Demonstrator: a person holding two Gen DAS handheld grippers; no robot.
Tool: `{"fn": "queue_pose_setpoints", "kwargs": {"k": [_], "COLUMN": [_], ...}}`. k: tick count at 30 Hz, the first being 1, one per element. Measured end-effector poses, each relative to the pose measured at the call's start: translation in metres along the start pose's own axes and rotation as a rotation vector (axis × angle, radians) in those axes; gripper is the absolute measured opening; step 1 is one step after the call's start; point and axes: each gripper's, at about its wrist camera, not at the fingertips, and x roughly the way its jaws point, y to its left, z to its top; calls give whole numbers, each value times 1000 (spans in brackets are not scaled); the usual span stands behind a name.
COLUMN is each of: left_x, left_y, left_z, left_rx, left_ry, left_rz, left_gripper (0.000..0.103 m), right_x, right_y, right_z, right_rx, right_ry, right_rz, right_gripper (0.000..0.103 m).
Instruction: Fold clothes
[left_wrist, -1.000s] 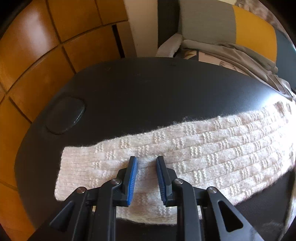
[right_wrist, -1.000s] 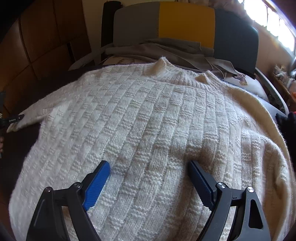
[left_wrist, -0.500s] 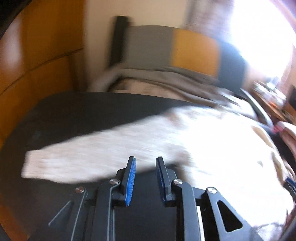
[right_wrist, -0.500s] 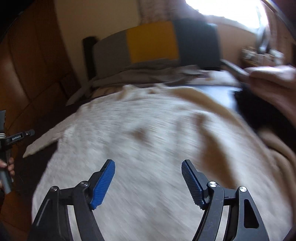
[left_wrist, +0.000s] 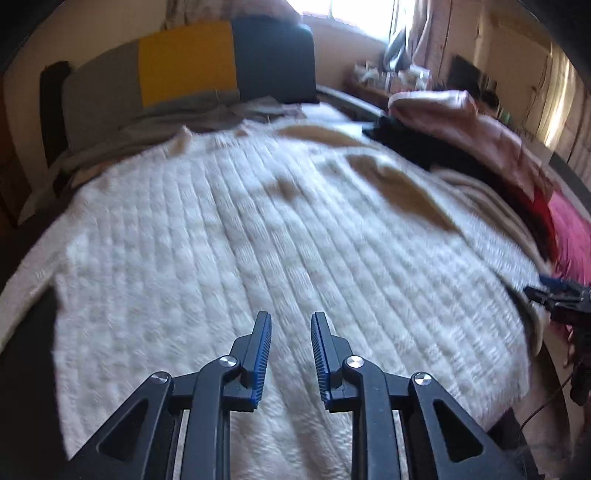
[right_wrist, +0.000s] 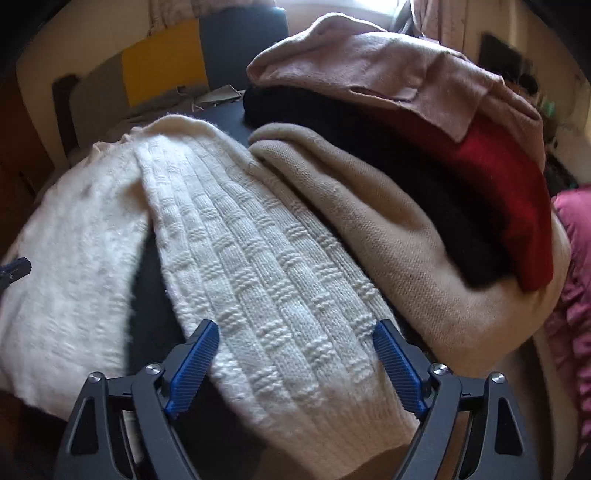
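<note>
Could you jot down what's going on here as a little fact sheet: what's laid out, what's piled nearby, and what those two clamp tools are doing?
laid out: white sweater, spread flat on a dark table
sleeve: lies toward the right gripper
pile: beige, black, red and pink clothes beside the sweater
left gripper: over the sweater body, fingers narrow, holding nothing
right gripper: jaws opening, sleeve between the fingers, not pinched
</note>
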Motion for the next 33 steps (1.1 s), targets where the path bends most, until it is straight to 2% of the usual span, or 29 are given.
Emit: {"fn": "queue_pose_setpoints", "kwargs": {"k": [3, 4, 5, 6, 7, 11, 16, 21, 26, 28, 29, 31, 32, 33], "left_x": [6, 6, 6, 6, 7, 8, 13, 13, 16, 17, 18, 21, 23, 24], "left_y": [5, 7, 8, 10, 12, 17, 22, 28, 36, 39, 41, 43, 44, 45], "left_z": [-12, -15, -17, -19, -20, -18, -18, -18, -15, -13, -12, -7, -4, 1], "left_rx": [-49, -70, -88, -108, -119, -115, -116, -124, -135, -139, -141, -141, -145, -151], "left_ry": [12, 6, 4, 1, -1, -4, -19, -23, -11, -2, 6, 33, 53, 77], "left_rz": [-17, -29, -43, -62, -77, -99, -132, -168, -199, -211, -216, -218, -218, -220], "left_gripper": [24, 25, 25, 25, 25, 25, 26, 26, 26, 26, 26, 26, 26, 26], "right_x": [1, 1, -1, -3, -5, -11, -39, -65, -67, -41, -26, -1, 9, 17], "right_y": [4, 5, 6, 8, 10, 20, 14, -4, -7, -14, -20, -33, -39, -44], "right_z": [0, 0, 1, 2, 4, 15, 69, 144, 177, 178, 177, 178, 177, 176], "right_rx": [-36, -44, -55, -66, -79, -167, -296, -417, -516, -540, -541, -489, -464, -440], "right_ry": [-7, -10, -17, -23, -23, -14, -127, -243, -322, -247, -200, -118, -78, -50], "right_rz": [-13, -17, -25, -33, -42, -98, -272, -496, -636, -663, -674, -650, -641, -626], "right_gripper": [88, 80, 62, 47, 22, 21, 21, 21, 21, 25, 31, 38, 52, 61]}}
